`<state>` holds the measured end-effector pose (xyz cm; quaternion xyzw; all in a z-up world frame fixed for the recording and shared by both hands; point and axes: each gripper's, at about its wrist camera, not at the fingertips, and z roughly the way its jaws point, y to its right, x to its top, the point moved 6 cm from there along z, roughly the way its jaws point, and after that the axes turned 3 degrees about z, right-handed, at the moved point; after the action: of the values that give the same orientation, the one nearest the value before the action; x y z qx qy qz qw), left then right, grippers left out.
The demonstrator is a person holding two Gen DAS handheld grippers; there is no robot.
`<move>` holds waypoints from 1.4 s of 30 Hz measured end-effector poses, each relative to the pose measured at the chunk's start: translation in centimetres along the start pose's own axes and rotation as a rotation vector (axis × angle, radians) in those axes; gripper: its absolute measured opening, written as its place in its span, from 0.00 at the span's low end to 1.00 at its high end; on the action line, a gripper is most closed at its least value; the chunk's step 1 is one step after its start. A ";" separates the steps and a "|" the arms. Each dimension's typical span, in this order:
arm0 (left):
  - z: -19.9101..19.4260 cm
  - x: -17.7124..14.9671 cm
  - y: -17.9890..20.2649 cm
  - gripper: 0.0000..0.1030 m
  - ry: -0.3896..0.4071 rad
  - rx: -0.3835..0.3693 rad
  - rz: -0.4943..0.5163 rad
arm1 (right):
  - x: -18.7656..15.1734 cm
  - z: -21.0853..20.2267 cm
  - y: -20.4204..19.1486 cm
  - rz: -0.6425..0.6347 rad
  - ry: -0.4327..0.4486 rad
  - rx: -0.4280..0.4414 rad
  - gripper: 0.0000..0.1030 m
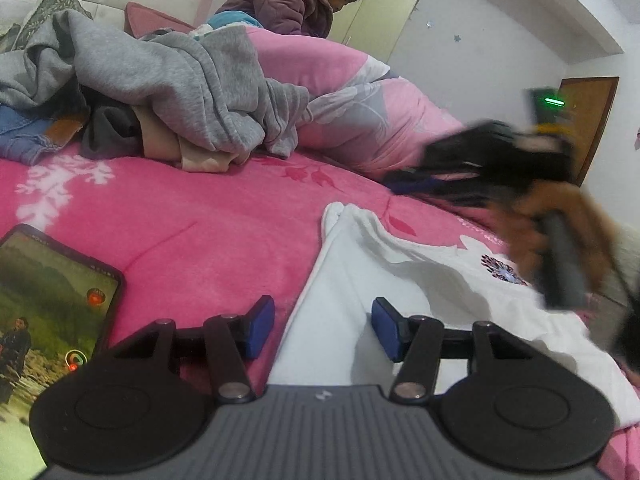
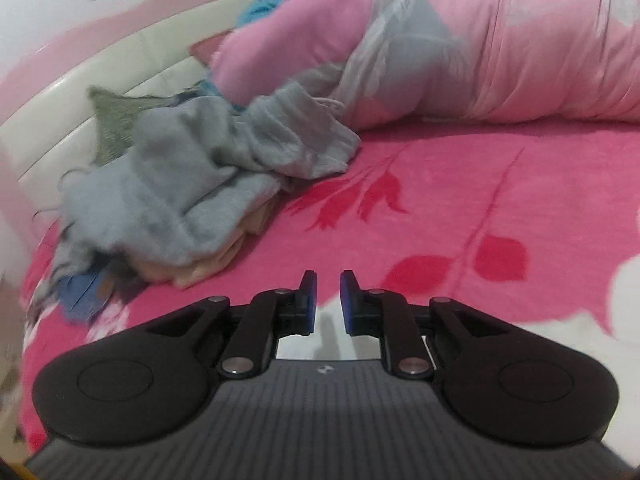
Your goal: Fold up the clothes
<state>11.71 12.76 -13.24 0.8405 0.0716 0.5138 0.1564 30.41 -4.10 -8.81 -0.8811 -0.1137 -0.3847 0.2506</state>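
A white garment (image 1: 400,280) with a small printed emblem lies spread on a bright pink blanket (image 1: 180,220) covering a bed, directly in front of the left gripper (image 1: 323,330). That gripper's blue-padded jaws stand apart over the garment's near edge, and nothing is pinched between them. To the right, blurred, the right gripper (image 2: 328,300) shows in the left wrist view as a dark shape above the garment's far side; in its own view its jaws are a narrow gap apart with only blanket and a strip of white cloth beneath, gripping nothing. Farther back a heap of unfolded clothes (image 1: 160,80), mostly grey fleece over beige and denim, rests against a rolled pink quilt (image 1: 360,92). A phone (image 1: 44,312) with a lit screen lies on the blanket at left. Behind the quilt sits a person in a purple jacket (image 1: 288,0).
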 end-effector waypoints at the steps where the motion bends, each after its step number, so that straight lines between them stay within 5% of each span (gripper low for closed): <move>1: 0.0 0.0 0.0 0.54 0.000 -0.001 -0.001 | -1.0 -1.4 0.1 -0.018 -0.013 0.014 0.12; 4: 0.0 0.0 0.0 0.54 0.001 -0.003 -0.004 | -3.9 -5.5 0.8 -0.061 -0.052 0.045 0.12; 8: 0.0 0.0 0.0 0.54 0.001 -0.004 -0.006 | -7.7 -10.4 6.8 0.071 -0.044 -0.067 0.12; 14: 0.1 0.0 0.1 0.54 -0.002 0.002 -0.002 | -12.2 -20.7 20.4 0.408 0.136 -0.380 0.04; 18: 0.2 0.0 0.1 0.54 -0.013 0.006 0.000 | -14.5 -27.9 25.6 0.599 0.278 -0.569 0.11; 22: 0.2 0.2 0.3 0.54 -0.024 0.020 0.010 | -16.5 -32.5 26.7 0.728 0.382 -0.586 0.11; 29: -2.3 1.6 0.8 0.55 0.040 0.071 0.026 | -16.6 -33.5 22.3 0.572 0.400 -0.551 0.11; 34: -4.4 2.7 3.4 0.58 0.113 0.085 0.148 | -14.5 -31.1 18.1 0.351 0.343 -0.511 0.11; 42: 0.9 2.1 11.9 0.58 -0.063 -0.054 0.346 | -13.4 -22.4 12.6 0.044 0.173 -0.441 0.11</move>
<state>13.00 2.04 -7.82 0.8515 -0.0929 0.5081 0.0905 12.41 -26.71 -10.14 -0.8805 0.0141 -0.4687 0.0694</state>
